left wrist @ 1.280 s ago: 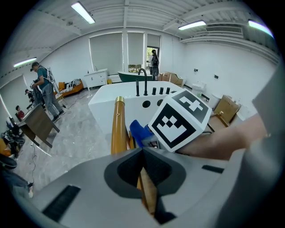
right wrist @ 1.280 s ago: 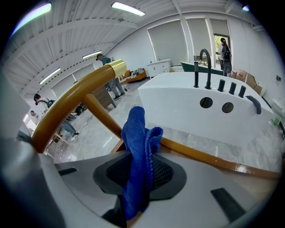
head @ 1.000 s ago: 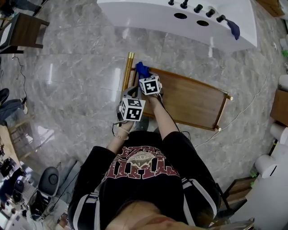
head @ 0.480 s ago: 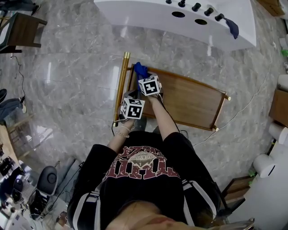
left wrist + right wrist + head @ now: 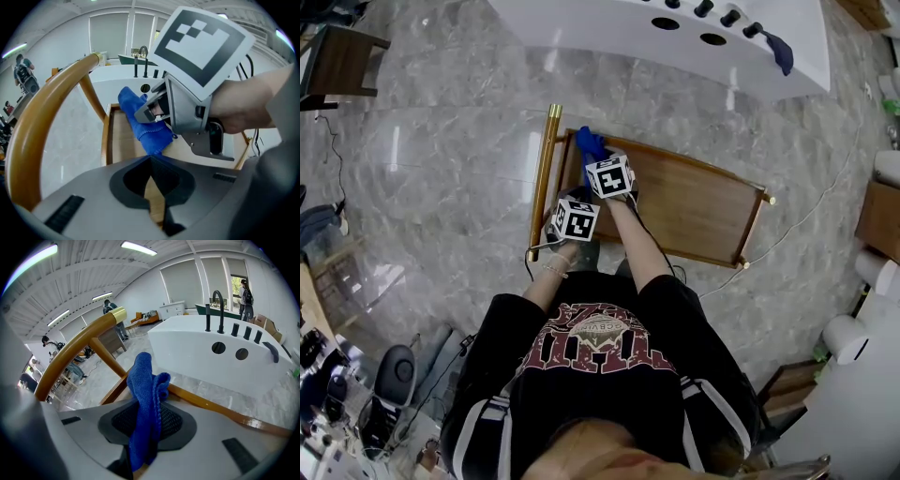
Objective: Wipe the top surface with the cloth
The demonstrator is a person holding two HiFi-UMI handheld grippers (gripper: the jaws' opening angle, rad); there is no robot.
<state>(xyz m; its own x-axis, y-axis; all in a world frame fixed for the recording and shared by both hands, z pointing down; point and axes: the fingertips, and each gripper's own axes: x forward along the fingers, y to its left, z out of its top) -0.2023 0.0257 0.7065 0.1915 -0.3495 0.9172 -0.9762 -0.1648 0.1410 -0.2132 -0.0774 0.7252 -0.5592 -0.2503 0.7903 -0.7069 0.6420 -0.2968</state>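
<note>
- Pinching the blue cloth [image 5: 145,394] between its jaws, the right claw [image 5: 146,420] is holding it bunched upright, likely so a thick pad meets the wood.
- The cloth is sitting at the corner of the wooden surface [image 5: 694,206] beside the gold handle [image 5: 541,183], probably so wiping can begin at an edge.
- The left claw [image 5: 150,159], jaws together on nothing, is hovering just behind, seemingly leaving the wiping path free.

Left hand-held gripper [image 5: 150,161]: jaws together, nothing between them.
Right hand-held gripper [image 5: 153,112]: clamped on the blue cloth [image 5: 143,127].
Worktop [image 5: 123,143]: wooden, right under that cloth, gold rail [image 5: 44,110] alongside.
</note>
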